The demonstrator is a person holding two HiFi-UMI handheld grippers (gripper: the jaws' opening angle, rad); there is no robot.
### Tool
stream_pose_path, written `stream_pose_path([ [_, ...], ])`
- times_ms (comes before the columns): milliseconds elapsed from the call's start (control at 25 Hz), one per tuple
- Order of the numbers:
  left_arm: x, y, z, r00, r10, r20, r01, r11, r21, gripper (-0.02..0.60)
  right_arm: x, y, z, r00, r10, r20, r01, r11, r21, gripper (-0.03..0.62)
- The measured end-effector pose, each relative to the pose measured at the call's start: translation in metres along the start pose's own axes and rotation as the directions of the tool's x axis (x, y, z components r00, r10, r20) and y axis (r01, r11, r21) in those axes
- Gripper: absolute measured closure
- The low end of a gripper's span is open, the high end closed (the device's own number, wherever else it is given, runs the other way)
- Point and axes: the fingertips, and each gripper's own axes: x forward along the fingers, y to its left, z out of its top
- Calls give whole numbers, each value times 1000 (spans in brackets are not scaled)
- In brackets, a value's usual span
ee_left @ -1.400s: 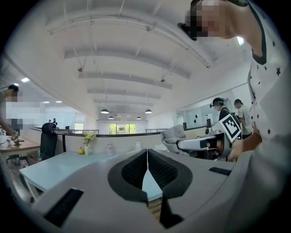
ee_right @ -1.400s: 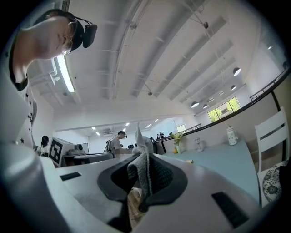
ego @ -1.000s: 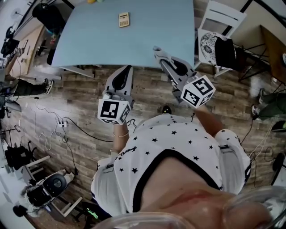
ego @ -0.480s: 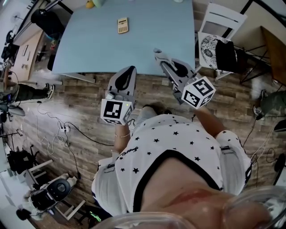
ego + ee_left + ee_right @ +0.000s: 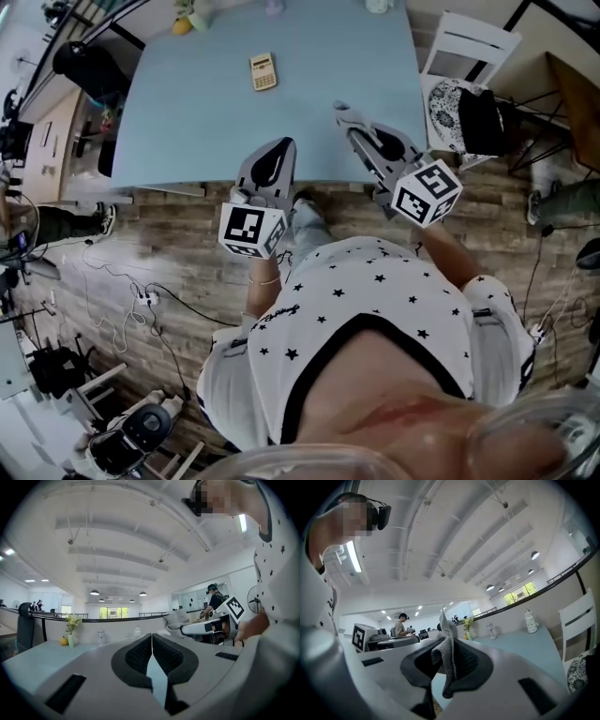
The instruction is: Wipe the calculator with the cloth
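Fingers (image 5: 136, 656) of the left gripper (image 5: 151, 641) are pressed together at the tips with nothing between them. Those of the right gripper (image 5: 446, 637) pinch a grey cloth (image 5: 443, 660), which stands up above the pads and hangs down below them.

Seen from the head, both grippers are held out in front of the person. The left gripper (image 5: 278, 146) points at the near edge of the light blue tabletop (image 5: 187, 122), and the right gripper (image 5: 341, 110) reaches just over that edge, near the right corner. The calculator (image 5: 263, 71) lies flat farther in on the tabletop, well apart from both grippers and untouched, closer to the left gripper's line than the right's. A white chair (image 5: 466, 45) stands beside the tabletop's right side, and a small vase (image 5: 70, 638) with flowers sits at the far edge
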Motion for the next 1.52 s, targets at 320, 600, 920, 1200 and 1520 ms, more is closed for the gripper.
stream_pose_path([
  [320,43,84,0,996,-84,20,84,996,3,552,79,-24,-1,996,-90,3,90,996,15,549],
  [600,65,160,-10,996,-91,3,91,996,-27,552,149,-46,-4,987,-159,-35,161,986,34,549],
  [920,64,240,-14,1000,-31,2,31,998,-46,552,230,-52,-2,985,-157,-73,159,987,21,549],
  [1200,69,297,-24,1000,1,-13,-2,998,-63,552,302,-66,-10,979,-174,-111,179,983,34,550],
  [1520,93,330,-40,1000,-3,-25,1,995,-102,552,368,-109,-59,940,-217,-264,236,971,40,549],
])
